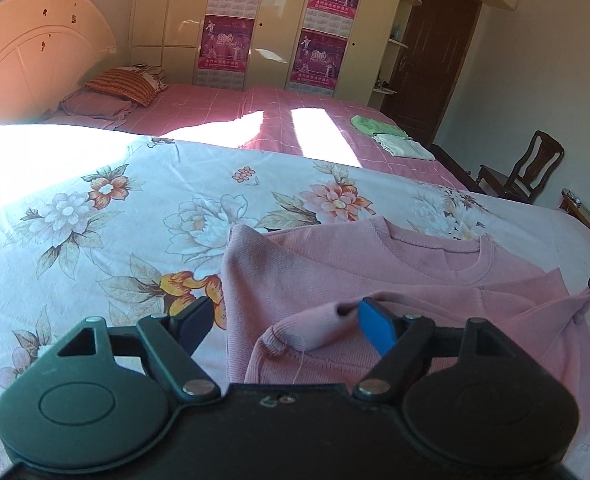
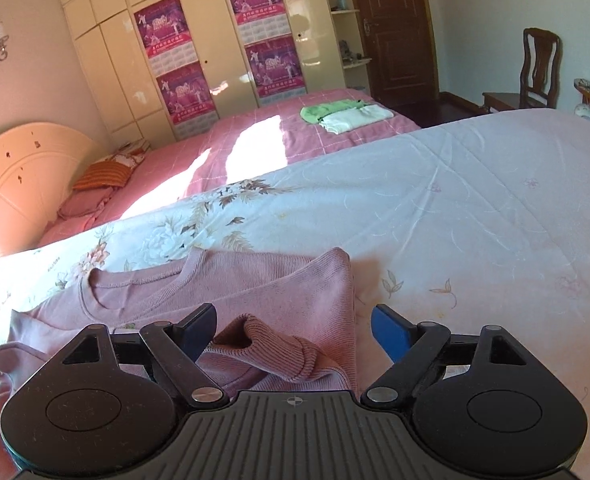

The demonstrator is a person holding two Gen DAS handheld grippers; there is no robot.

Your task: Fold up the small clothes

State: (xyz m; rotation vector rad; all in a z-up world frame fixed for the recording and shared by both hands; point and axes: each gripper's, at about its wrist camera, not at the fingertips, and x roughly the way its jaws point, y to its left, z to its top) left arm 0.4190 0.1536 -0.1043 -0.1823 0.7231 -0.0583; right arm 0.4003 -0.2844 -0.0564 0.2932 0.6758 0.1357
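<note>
A small pink knit sweater (image 1: pixel 335 264) lies face up on a floral quilt (image 1: pixel 135 220), neckline away from me, with both sleeves folded in across its front. My left gripper (image 1: pixel 285 314) is open low over the sweater's left side. One sleeve cuff (image 1: pixel 315 328) lies loose between the jaws, resting against the blue finger (image 1: pixel 375 328). My right gripper (image 2: pixel 295 320) is open over the sweater (image 2: pixel 255 280) on its right side. The other cuff (image 2: pixel 263 340) lies slack beside the dark finger (image 2: pixel 199 332); the blue finger hangs over the bare quilt (image 2: pixel 475 220).
Beyond the quilt stands a second bed with a pink checked cover (image 1: pixel 223 104) and a stack of folded green and white clothes (image 2: pixel 347 114). A wooden chair (image 2: pixel 535 72), a dark door (image 2: pixel 391 28) and a cream wardrobe (image 2: pixel 215 40) line the far side.
</note>
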